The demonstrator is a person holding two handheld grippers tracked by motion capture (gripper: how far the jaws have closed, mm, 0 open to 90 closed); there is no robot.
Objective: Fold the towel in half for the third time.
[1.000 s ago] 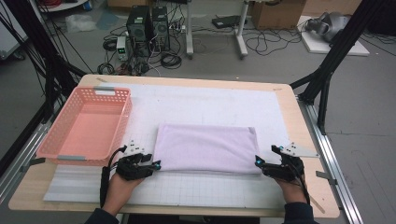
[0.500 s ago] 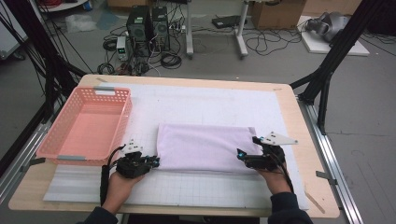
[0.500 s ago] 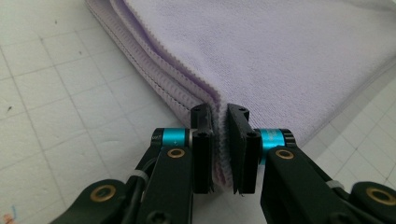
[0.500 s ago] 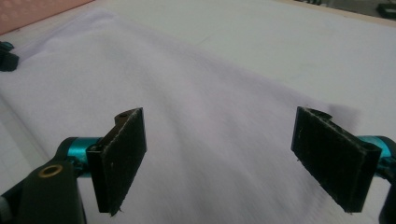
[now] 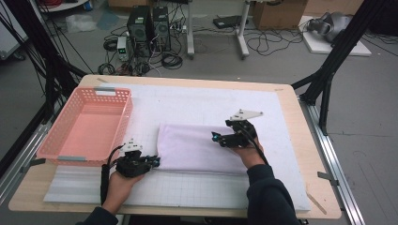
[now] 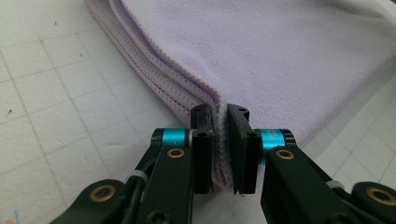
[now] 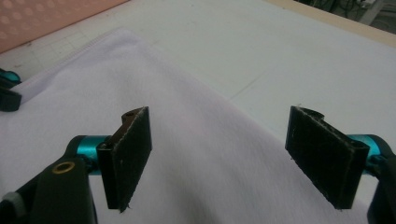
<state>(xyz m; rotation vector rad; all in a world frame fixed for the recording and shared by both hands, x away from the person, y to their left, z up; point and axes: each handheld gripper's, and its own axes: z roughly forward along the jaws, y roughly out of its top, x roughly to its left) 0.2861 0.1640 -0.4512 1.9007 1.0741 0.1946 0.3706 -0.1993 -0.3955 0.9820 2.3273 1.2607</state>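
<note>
A folded lavender towel (image 5: 192,147) lies on the white gridded mat (image 5: 197,101). My left gripper (image 5: 152,161) sits at the towel's near-left corner. In the left gripper view its jaws, which have just been closing, are shut on the towel's (image 6: 261,56) folded edge, with the layers pinched between the pads (image 6: 203,149). My right gripper (image 5: 218,137) hovers over the right half of the towel. Its jaws have just closed a little but still stand wide open above the towel (image 7: 187,140), with nothing held between the pads (image 7: 133,154).
A pink plastic basket (image 5: 84,124) stands at the left of the mat, close behind the left hand. The wooden table edge (image 5: 324,187) runs along the right. Black frame struts, cables and computers stand on the floor beyond the table.
My right gripper has moved left from the towel's right edge to above its right half, a little higher. The left gripper has stayed at the near-left corner.
</note>
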